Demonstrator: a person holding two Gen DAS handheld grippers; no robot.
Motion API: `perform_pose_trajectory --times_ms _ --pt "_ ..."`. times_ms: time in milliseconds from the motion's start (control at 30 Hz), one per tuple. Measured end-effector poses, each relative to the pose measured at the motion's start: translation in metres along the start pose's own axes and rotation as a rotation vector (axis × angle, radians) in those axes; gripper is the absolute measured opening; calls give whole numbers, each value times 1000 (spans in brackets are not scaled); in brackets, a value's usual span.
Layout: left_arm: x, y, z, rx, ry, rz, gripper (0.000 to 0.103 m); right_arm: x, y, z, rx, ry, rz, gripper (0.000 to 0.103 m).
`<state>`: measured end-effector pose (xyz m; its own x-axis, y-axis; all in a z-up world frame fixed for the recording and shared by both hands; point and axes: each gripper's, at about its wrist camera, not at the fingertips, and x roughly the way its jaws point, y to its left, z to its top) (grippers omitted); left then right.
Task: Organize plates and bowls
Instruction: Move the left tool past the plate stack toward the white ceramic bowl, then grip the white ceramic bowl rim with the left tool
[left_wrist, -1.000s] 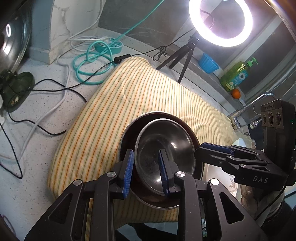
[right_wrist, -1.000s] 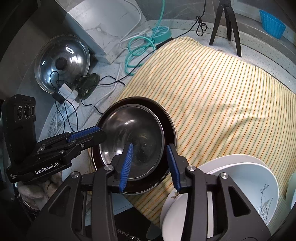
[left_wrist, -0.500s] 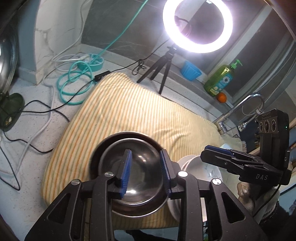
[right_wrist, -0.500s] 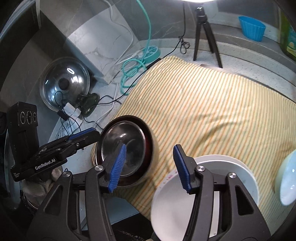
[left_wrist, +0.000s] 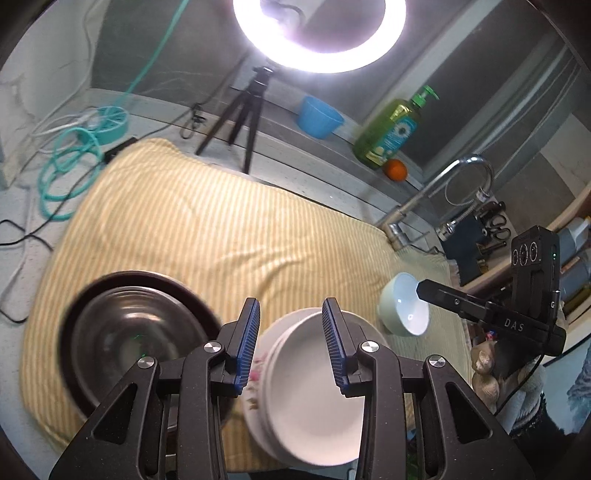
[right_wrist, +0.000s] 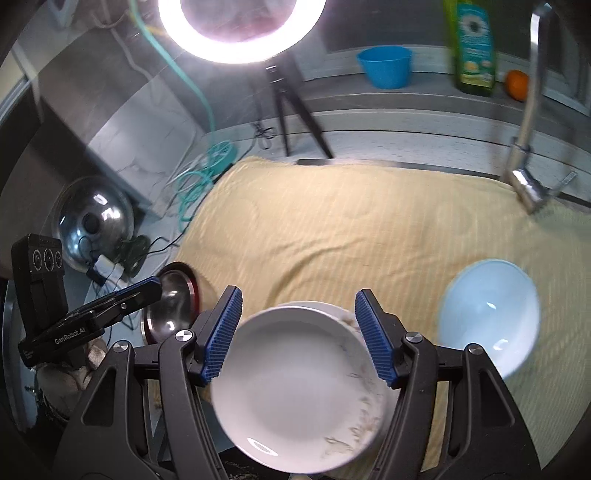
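Observation:
A stack of white plates (left_wrist: 314, 391) (right_wrist: 295, 387) lies at the near edge of the yellow striped cloth (left_wrist: 221, 229). My left gripper (left_wrist: 290, 343) hovers over the stack, open a little, with nothing between its pads. Over the same stack, my right gripper (right_wrist: 298, 332) has its jaws opening wide and empty. To the left, a steel bowl (left_wrist: 129, 339) (right_wrist: 170, 306) sits nested in a dark bowl. A pale blue bowl (left_wrist: 404, 310) (right_wrist: 487, 317) stands to the right of the plates. Each gripper shows from the side in the other's view: right gripper (left_wrist: 423, 287), left gripper (right_wrist: 153, 287).
A ring light on a tripod (left_wrist: 243, 110) stands behind the cloth. On the back ledge are a blue cup (left_wrist: 319, 116), a green soap bottle (left_wrist: 391, 129) and an orange (left_wrist: 395, 170). A faucet (right_wrist: 524, 110) rises at the right. Cables (left_wrist: 66, 177) and a pot lid (right_wrist: 92, 218) lie left.
Both grippers moved right, away from the nested steel bowl, and now hang over the white plates. The right jaws spread much wider; the left opened slightly.

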<state>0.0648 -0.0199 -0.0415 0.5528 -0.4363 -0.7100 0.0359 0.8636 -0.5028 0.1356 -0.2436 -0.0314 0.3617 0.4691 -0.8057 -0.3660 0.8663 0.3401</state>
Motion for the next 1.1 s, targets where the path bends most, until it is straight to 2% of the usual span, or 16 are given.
perform_pose_trajectory --times_ms 300,600,733,800,933,1100 --pt "49 -55 -3 57 68 -87 33 -33 -93 -14 134 -29 -106 66" --pt "101 -102 -4 105 149 -154 33 -40 -158 -31 239 -20 -141 66" --pt "123 -117 -6 118 186 -164 33 -35 -177 -37 275 4 -122 65" --pt "133 -122 -7 118 201 -166 33 -31 -184 -39 285 17 -108 55" --pt "147 -125 -6 104 220 -169 32 -23 -191 -39 291 32 -89 51" --pt "161 -128 -7 90 235 -163 31 -15 -195 -36 278 53 -66 37"
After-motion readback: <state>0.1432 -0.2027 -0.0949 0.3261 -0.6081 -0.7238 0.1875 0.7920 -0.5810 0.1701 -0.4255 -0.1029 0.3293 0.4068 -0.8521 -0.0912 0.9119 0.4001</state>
